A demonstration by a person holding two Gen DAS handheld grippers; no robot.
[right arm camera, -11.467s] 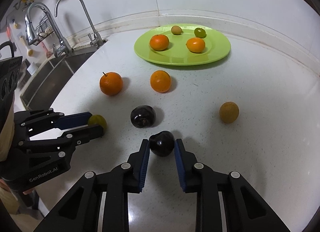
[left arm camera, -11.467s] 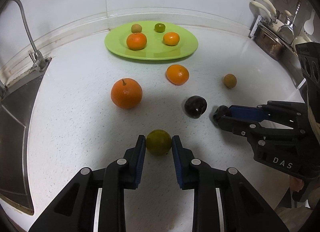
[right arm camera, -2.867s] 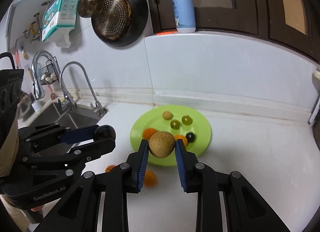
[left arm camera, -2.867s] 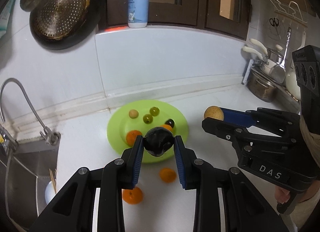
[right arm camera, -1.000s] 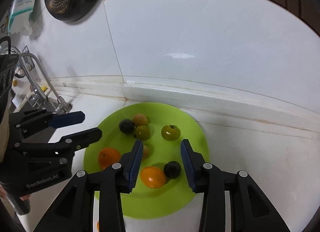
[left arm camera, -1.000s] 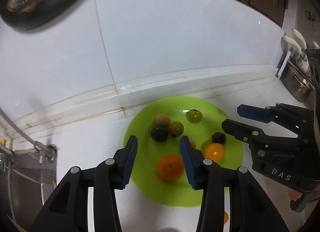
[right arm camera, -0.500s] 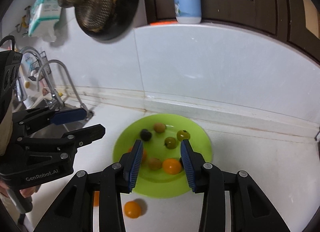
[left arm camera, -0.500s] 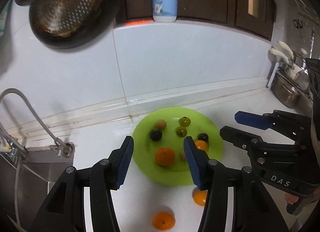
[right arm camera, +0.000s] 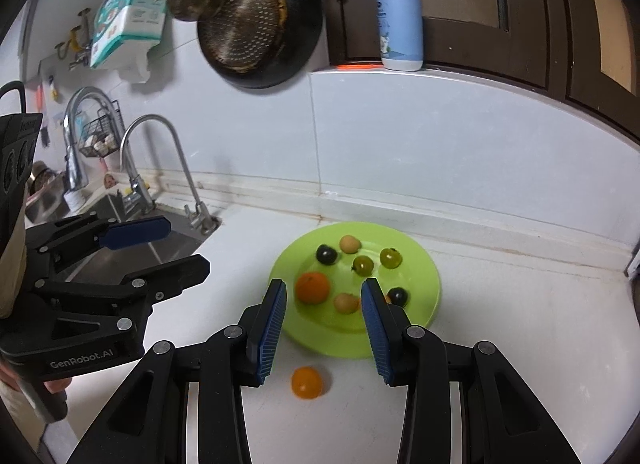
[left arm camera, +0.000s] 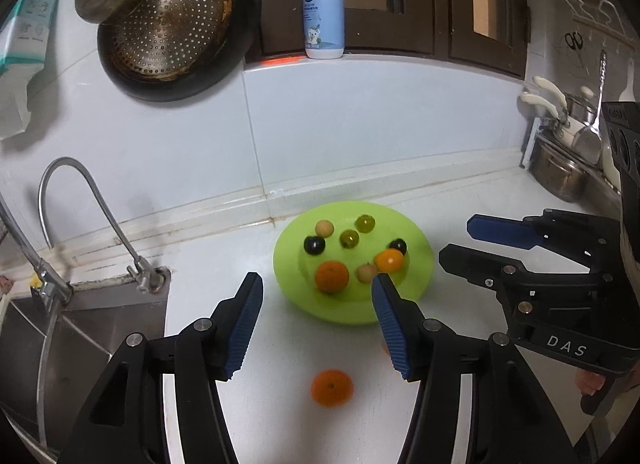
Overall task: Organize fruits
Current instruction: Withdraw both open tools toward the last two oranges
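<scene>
Both tools are held above the counter (left arm camera: 224, 260), clear of the fruit. The left gripper (left arm camera: 316, 322) has its jaws spread wide with nothing between them; the right gripper (right arm camera: 323, 324) is likewise spread and empty.

Nearest, an orange (left arm camera: 332, 388) lies loose on the counter below the left gripper's jaws, apart from the plate. In the right wrist view a smaller orange fruit (right arm camera: 306, 382) sits on the counter just short of the plate's near rim. In the left view a sliver of orange shows behind the right-hand finger; whether it is that same fruit cannot be confirmed.

Beyond, the green plate (right arm camera: 428, 296) holds eight or so small fruits: oranges, dark ones, greenish ones, tan ones. One orange piece is largely masked by a finger in the right view.

Judgement: the work is at the fetch stage, with two fruits apparently left. The next move calls for lowering a gripper over a loose fruit, jaws straddling it, before closing.

Farther back stand the tap (left arm camera: 100, 199) and sink; the counter's near edge is cut off.
</scene>
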